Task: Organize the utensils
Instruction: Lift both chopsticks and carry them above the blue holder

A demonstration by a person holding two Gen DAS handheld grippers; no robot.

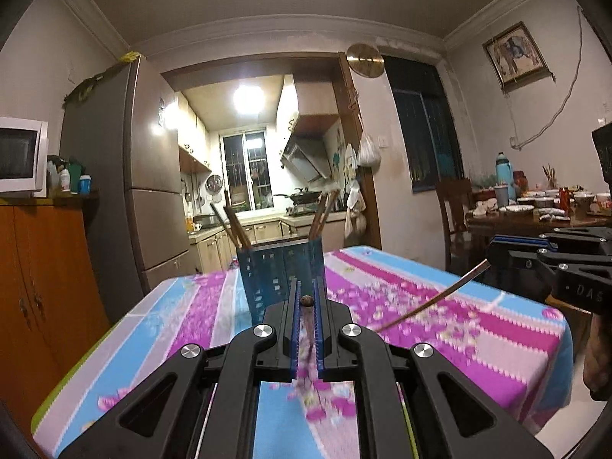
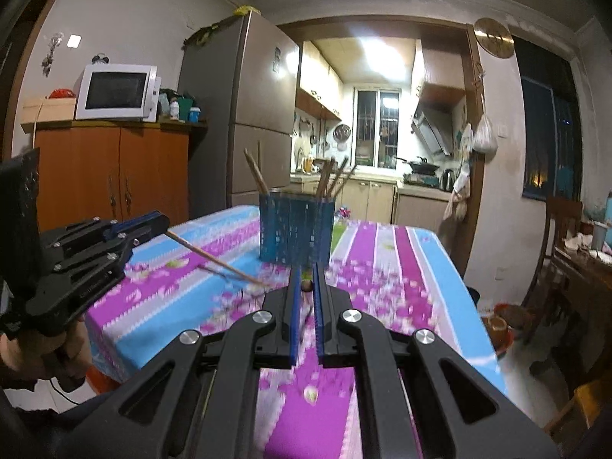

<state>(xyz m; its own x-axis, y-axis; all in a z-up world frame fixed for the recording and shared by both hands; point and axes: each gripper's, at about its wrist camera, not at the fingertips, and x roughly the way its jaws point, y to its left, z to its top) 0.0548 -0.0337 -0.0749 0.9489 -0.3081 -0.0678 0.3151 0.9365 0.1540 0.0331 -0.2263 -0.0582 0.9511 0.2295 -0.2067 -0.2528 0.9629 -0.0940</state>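
Note:
A blue perforated utensil holder (image 1: 281, 273) stands on the table with several brown chopsticks (image 1: 233, 225) leaning in it; it also shows in the right wrist view (image 2: 296, 229). My left gripper (image 1: 306, 298) is shut on a chopstick whose round end (image 1: 306, 300) shows between the jaws. That chopstick (image 2: 214, 262) slants down to the cloth in the right wrist view. My right gripper (image 2: 306, 285) is shut on another chopstick, its shaft (image 1: 428, 302) angling down toward the table. Both grippers hover in front of the holder.
The table carries a pink, blue and white floral cloth (image 1: 440, 317). A fridge (image 1: 153, 191) and an orange cabinet (image 2: 114, 168) with a microwave (image 2: 116, 91) stand at the left. A cluttered dining table (image 1: 543, 210) and a chair (image 1: 455, 206) are at the right.

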